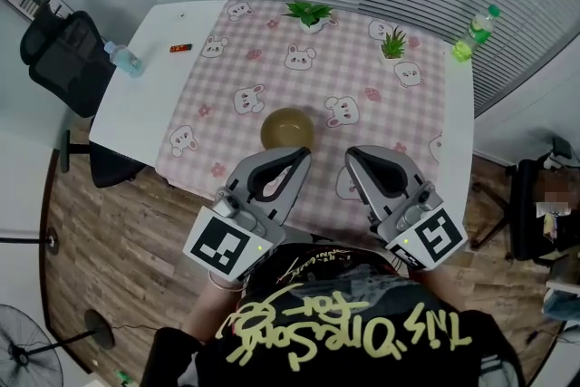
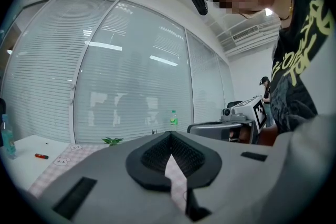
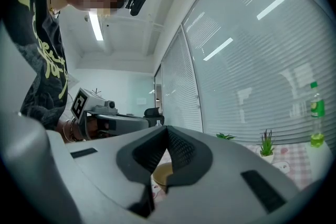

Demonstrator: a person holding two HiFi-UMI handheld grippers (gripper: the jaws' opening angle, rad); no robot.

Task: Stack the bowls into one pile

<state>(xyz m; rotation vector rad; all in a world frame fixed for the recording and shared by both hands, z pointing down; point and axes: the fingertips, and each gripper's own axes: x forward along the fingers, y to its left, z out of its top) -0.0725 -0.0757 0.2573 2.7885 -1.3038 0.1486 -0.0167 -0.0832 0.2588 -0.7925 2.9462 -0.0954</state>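
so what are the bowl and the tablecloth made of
Bowl: smooth, even olive-yellow surface with a paler rim, so glazed ceramic or hard plastic; the look leaves it open. Tablecloth: thin printed sheet in pink check with cartoon animals, hanging limp past the near edge; fabric or wipe-clean vinyl, cannot tell which.
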